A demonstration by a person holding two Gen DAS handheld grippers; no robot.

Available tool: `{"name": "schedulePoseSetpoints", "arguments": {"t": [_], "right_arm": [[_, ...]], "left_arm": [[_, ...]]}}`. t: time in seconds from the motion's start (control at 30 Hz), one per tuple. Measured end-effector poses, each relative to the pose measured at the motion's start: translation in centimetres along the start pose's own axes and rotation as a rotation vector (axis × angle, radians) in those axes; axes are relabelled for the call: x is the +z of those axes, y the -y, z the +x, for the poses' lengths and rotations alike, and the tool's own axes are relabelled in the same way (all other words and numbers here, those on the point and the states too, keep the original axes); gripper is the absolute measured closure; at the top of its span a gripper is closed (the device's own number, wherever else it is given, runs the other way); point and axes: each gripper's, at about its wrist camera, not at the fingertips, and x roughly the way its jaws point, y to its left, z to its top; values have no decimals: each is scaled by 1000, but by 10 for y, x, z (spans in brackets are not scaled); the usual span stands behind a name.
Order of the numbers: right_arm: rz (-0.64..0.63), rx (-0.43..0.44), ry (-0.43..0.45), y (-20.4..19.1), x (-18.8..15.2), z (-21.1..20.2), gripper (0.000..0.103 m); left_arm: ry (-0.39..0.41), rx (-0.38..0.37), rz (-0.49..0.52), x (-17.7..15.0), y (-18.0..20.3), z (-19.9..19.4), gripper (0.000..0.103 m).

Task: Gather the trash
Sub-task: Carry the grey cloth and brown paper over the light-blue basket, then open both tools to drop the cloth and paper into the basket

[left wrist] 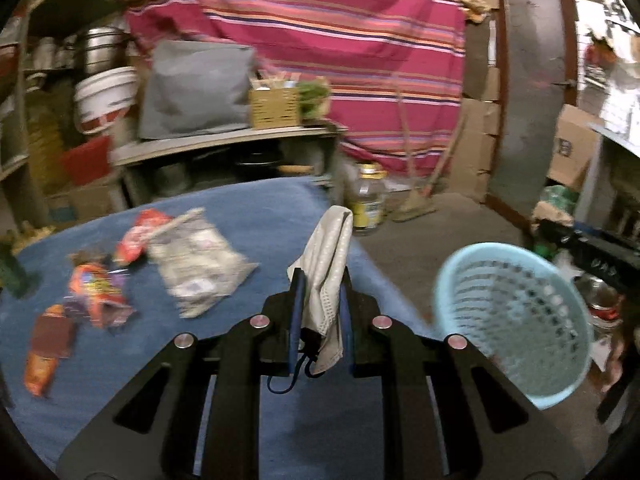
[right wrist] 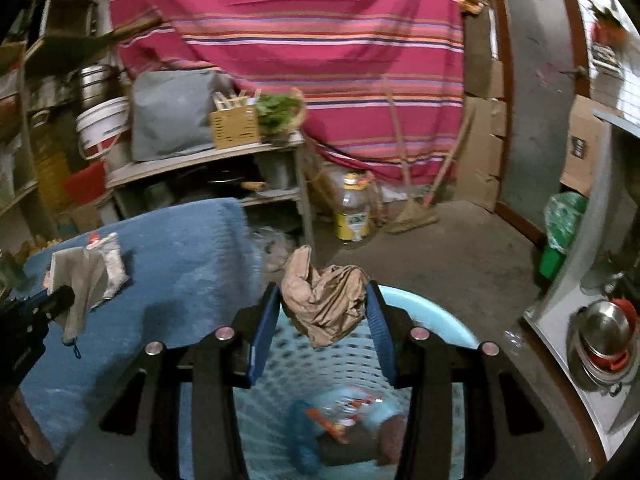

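Cluttered storeroom, blue-covered table (left wrist: 248, 216) still carrying wrappers (left wrist: 192, 264).
Left tongs (left wrist: 320, 280) are gripping a pale cloth (left wrist: 326, 256) over the table's right edge; right tongs (right wrist: 324, 292) are clenching crumpled brown paper (right wrist: 324, 300) above the light-blue basket (right wrist: 424, 312), already holding trash.

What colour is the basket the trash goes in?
Light blue basket, with a perforated wall; clearest in the left wrist view.
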Motion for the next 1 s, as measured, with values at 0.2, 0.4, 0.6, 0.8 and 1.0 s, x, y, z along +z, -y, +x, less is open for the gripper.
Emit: {"name": "schedulePoseSetpoints", "arguments": {"t": [0.2,0.4,0.6,0.8,1.0], "right_arm": [[21,-41,-20,35,-6,2,59],[46,-58,-36,60,-11,4,59],[59,-48,-46,72,-16,2,59],[65,-44,-51,77,-19,1,59],[73,-44,-59,78,-20,1,59]], "left_arm": [[-2,-78,59,-1,64,12,88],[-13,-131,77,-1,102,13,88],[-34,-160,96,-2,126,21,88],[-88,-189,106,-2,134,36,87],[-89,-163,92,3,131,37,49]]}}
